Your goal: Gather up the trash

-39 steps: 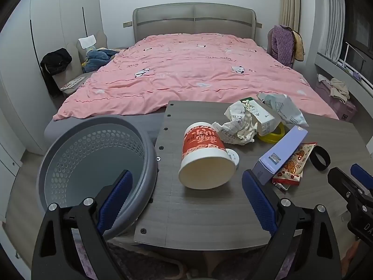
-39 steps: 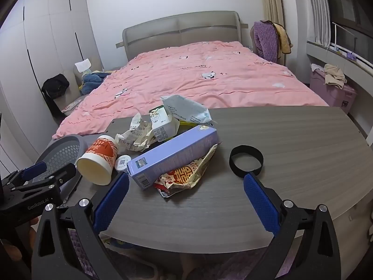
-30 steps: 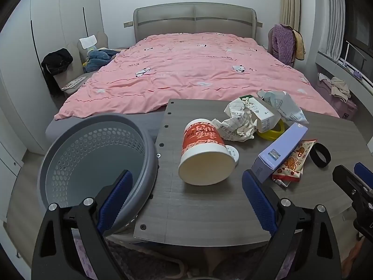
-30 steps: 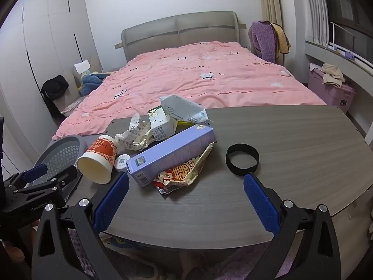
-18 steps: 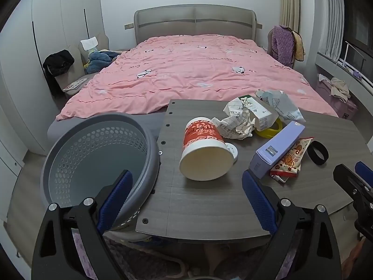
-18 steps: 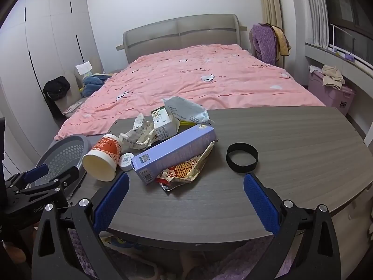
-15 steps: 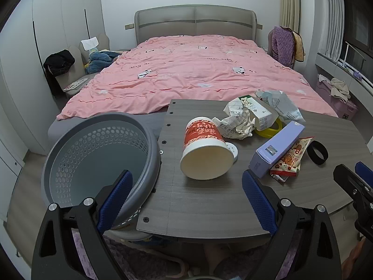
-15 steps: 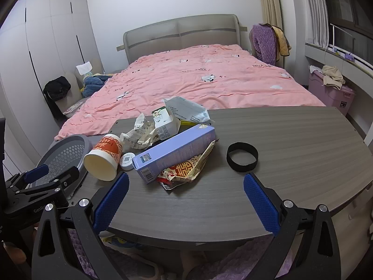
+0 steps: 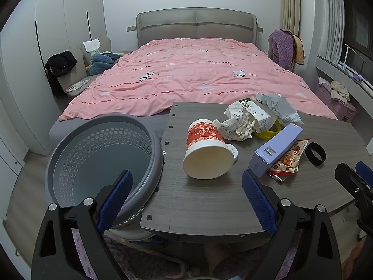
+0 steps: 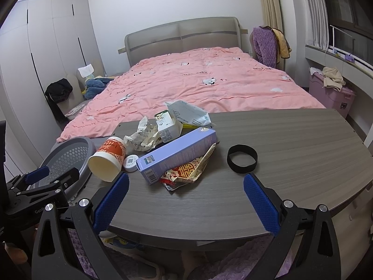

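A red-and-white paper cup [image 9: 206, 150] [image 10: 108, 159] lies on its side on the grey table [image 9: 209, 200], mouth toward me. Beside it lie crumpled paper [image 9: 237, 126] [image 10: 142, 138], a small carton [image 9: 258, 116] [image 10: 166, 126], a plastic wrapper [image 9: 279, 109] [image 10: 188, 113], a lilac box [image 9: 276, 150] [image 10: 177, 155] and a snack packet [image 9: 289, 162] [image 10: 186, 171]. A grey perforated bin [image 9: 102, 161] [image 10: 67, 156] stands at the table's left end. My left gripper [image 9: 186, 200] is open before the cup. My right gripper [image 10: 186, 200] is open before the box.
A black band [image 10: 242, 158] [image 9: 314, 154] and a white lid [image 10: 130, 162] also lie on the table. A pink bed [image 9: 193, 79] stands behind. At the right are a pink storage box [image 10: 331, 95] and a window ledge. A purple rug shows under the table.
Both grippers have drawn back slightly from the table, so the trash sits a little farther away. Both stay open. Nothing on the table has moved.
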Available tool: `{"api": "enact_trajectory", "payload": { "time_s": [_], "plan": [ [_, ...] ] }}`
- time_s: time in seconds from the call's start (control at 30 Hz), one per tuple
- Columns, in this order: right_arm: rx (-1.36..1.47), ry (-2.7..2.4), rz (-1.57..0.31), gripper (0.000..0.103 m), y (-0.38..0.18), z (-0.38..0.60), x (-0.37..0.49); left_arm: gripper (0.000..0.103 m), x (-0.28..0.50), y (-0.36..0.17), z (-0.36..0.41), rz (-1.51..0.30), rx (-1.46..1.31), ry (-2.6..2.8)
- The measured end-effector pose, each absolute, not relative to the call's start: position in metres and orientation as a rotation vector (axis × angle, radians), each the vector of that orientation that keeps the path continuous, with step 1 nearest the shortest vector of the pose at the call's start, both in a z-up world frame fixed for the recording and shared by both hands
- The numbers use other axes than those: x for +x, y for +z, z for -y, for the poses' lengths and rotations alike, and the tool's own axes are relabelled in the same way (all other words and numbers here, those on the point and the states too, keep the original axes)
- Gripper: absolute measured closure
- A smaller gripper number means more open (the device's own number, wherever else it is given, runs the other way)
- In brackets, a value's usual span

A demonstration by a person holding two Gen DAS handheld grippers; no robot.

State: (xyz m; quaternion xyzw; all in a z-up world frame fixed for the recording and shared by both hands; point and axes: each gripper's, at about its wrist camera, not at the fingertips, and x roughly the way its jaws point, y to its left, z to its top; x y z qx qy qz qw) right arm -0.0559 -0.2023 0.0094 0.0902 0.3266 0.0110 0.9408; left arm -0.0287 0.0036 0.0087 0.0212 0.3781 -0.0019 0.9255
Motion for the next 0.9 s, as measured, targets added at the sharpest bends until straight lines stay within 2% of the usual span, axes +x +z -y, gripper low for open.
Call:
{"api": "enact_trajectory", "payload": {
  "time_s": [0.9],
  "plan": [
    [0.187,0.033,-0.647,0.006,0.0154,0.2018,-0.0611,0.012,-0.0306,0.0125,-0.0054,-0.766,0.047,-0.002]
  ]
}}
